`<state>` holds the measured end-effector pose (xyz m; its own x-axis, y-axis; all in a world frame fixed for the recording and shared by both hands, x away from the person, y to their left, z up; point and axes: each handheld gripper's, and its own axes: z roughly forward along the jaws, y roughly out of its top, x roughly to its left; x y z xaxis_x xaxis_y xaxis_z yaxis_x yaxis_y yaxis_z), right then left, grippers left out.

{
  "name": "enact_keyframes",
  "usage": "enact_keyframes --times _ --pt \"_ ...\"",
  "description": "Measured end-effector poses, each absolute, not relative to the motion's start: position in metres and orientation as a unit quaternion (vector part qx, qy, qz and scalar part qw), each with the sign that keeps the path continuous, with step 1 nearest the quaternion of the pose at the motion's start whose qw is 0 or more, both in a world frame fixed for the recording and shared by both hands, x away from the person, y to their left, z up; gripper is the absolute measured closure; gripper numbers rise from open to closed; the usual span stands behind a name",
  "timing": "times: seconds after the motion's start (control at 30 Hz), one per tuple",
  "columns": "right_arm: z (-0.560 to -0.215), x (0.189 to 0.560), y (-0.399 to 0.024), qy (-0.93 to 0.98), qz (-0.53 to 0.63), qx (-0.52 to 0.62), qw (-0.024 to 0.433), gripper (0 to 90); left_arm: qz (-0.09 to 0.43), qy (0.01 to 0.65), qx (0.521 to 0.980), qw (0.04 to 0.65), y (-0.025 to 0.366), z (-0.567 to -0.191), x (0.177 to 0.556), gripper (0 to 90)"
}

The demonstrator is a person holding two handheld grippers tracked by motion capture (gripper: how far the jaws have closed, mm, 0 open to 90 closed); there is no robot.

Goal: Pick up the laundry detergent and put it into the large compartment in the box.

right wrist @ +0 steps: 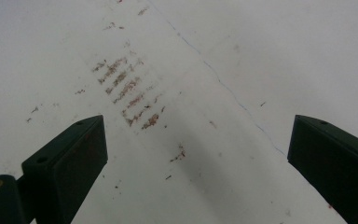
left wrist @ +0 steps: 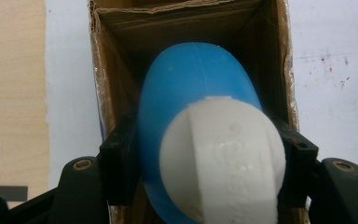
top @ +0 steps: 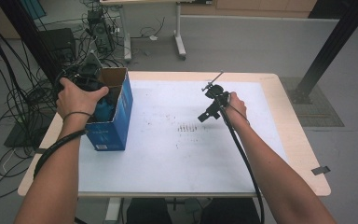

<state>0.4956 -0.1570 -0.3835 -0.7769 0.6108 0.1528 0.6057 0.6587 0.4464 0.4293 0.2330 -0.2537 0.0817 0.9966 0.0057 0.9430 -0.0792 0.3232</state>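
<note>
A blue bottle with a white cap is clamped between the black jaws of my left gripper, and its body points down into the open top of a blue cardboard box. From above, the left gripper sits over the box at the table's left edge, with the hand on top of it. My right gripper hovers above the white table sheet near the middle; its jaws stand wide apart with nothing between them.
The white sheet covering the wooden table carries brown smudges under the right gripper. Cables and equipment lie on the floor to the left. Another table's legs stand behind.
</note>
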Motion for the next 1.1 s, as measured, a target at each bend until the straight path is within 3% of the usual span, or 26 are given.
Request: enact_keyframes --times 1.1 --pt "-0.385 0.494 -0.154 0.912 0.235 0.336 0.003 4.1 0.106 0.668 0.727 0.121 0.232 -0.272 0.427 37.6"
